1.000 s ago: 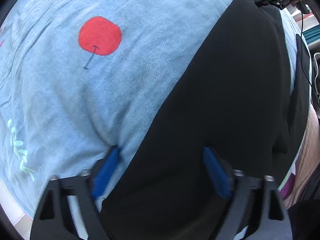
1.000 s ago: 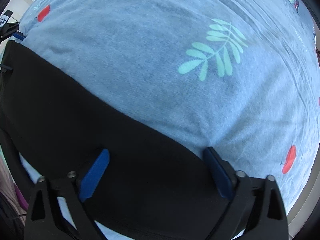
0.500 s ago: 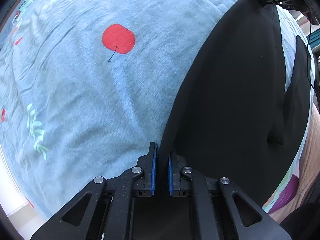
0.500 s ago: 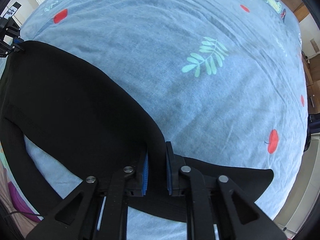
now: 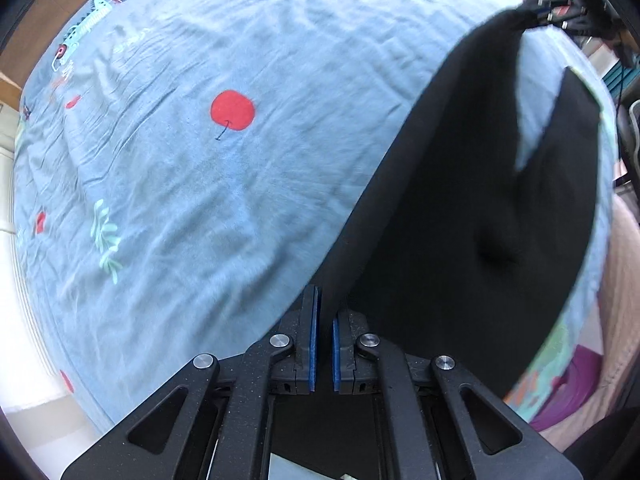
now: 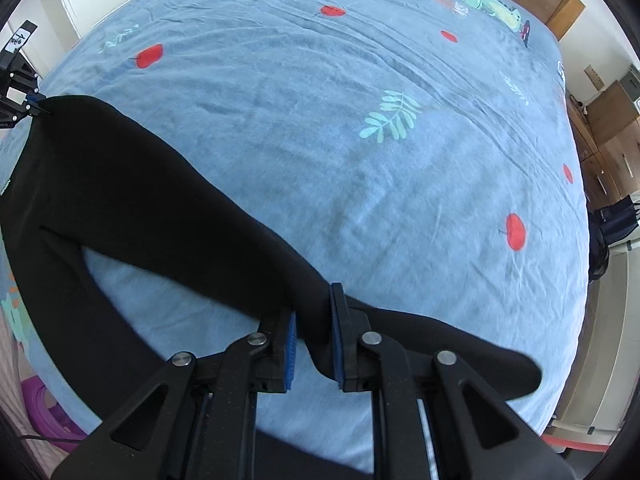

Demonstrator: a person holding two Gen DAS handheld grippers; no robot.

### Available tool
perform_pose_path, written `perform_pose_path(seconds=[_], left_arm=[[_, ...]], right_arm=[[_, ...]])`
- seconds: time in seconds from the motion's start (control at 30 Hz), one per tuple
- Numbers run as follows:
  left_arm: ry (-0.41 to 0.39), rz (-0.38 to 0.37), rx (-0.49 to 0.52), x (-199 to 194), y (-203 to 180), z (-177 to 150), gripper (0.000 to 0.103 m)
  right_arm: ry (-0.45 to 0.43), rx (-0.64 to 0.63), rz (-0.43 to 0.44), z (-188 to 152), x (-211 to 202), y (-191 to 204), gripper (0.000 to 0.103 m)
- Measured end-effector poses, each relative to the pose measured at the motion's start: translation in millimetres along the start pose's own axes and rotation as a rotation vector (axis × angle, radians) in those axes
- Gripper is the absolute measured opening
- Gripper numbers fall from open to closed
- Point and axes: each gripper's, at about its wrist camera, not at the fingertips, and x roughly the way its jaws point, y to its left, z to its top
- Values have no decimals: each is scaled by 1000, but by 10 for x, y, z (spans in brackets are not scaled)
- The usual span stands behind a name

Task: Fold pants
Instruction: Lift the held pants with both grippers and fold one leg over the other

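**Pants pinched at both ends and lifted off the bed**

Both grippers, spread wide over the fabric a second ago, have since clamped down and risen, so far more of the bedsheet [image 6: 360, 160] shows beneath them. Left gripper [image 5: 324, 344]: blue pads nearly together with the dark edge of the pants [image 5: 460, 208] nipped between them. Right gripper [image 6: 312, 344]: closed on a bunched fold of the same black pants [image 6: 160, 200], which stretch between the two tools near the bed's near edge, one leg trailing loose toward that edge.

The cloth looks soft, light and limp; it sags between the grips and drapes rather than holding shape. It should not slip readily from the pads, but a thin pinch may catch only one layer. Holding at the outer seam or hem edges, as here, seems the sound choice for folding over.
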Motion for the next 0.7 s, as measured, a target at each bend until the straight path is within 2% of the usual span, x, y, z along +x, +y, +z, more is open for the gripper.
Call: perform_pose_path(seconds=[0.17,0.23,0.37,0.43,0.57,0.7], left_arm=[[-76,-24,-14,-157,-281,-289,3],[-91,-33,-25,-399,-511,-418,3],[-138,-48,-59,-421,-732,-618,3],[-148,-48,-54,-515,-1180,-638,3],[-150,-48,-57,-406,-1376,-762,3],[-155,-51,-72,-460,-1465,-896,3]], right_arm=[[-40,61,-1,-405,-292,191,0],[-60,103,6,-605,-377,268,0],[-79,143,23,-952,-397,452,0],[-86,155,23,-1140,-407,556,0],[-110,190,31,-1438,-420,694,0],[-129,220,57,-1614,-431,803,0]])
